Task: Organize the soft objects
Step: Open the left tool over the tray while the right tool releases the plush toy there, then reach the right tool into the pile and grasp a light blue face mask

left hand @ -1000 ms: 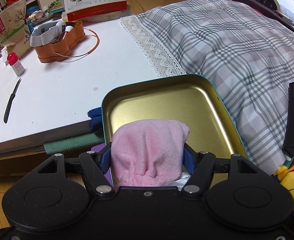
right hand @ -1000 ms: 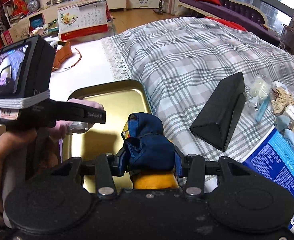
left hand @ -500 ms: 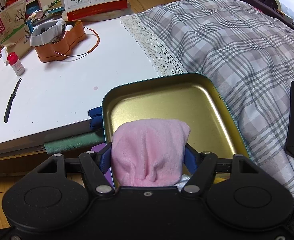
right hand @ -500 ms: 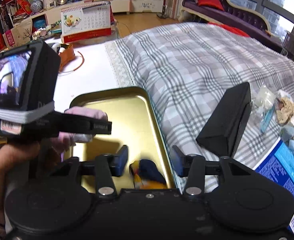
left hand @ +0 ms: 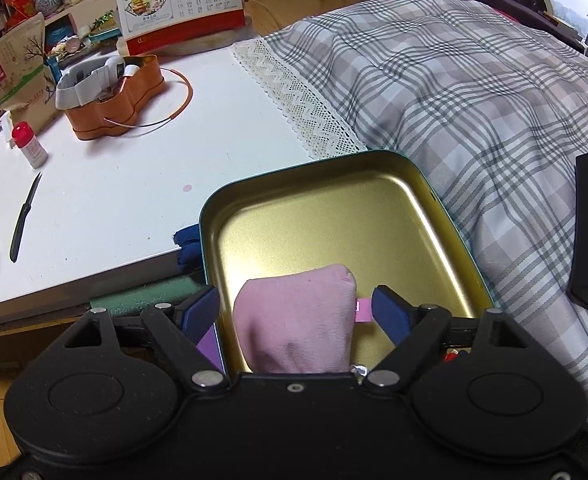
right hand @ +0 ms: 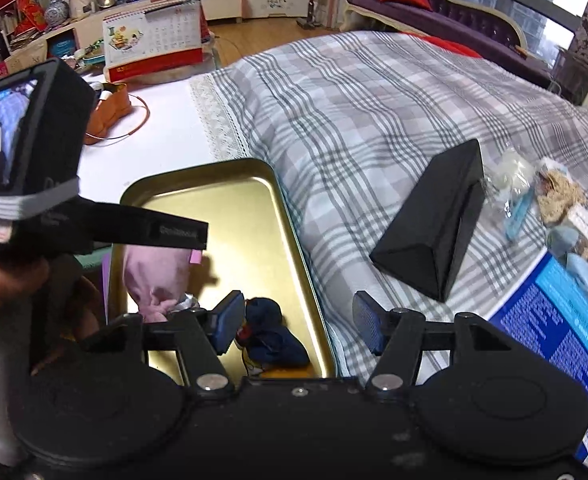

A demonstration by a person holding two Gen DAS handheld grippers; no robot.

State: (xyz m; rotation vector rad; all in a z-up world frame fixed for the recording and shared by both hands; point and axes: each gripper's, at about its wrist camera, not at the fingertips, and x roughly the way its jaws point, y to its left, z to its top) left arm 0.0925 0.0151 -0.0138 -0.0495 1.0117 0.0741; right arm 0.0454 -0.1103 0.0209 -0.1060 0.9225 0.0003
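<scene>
Two views: I take the left wrist first, then the right.
Left wrist, gripper: my left gripper (left hand: 296,312) hangs over the near end of the gold metal tray with the teal rim (left hand: 446,216), jaws spread.
Left wrist, grip: a gap shows on each side of the pink plush bundle (left hand: 296,320), so I am holding nothing.
Left wrist, pink bundle: it sits between the blue fingers (left hand: 200,310), low in the tray, a small pink tag poking out on its right.
Left wrist, tray: it straddles the edge of the white tabletop (left hand: 114,184) and the grey plaid bedspread (left hand: 474,92).
Left wrist, surroundings: an orange lobed tin (left hand: 114,104) and a desk calendar (left hand: 180,4) stand far back on the tabletop; a black knife (left hand: 24,216) lies at its left.
Right wrist, gripper: my right gripper (right hand: 298,324) is wide open and has nothing in it.
Right wrist, dark blue soft toy: the dark blue soft toy with yellow patches (right hand: 272,334) lies in the tray's near right corner, just beside my left-hand pad.
Right wrist, pink bundle: it lies at the tray's left side, under the other gripper.
Right wrist, bedspread: a black wedge-shaped case (right hand: 434,224) lies well right of the tray; a blue printed box (right hand: 550,320) sits at the right edge.
</scene>
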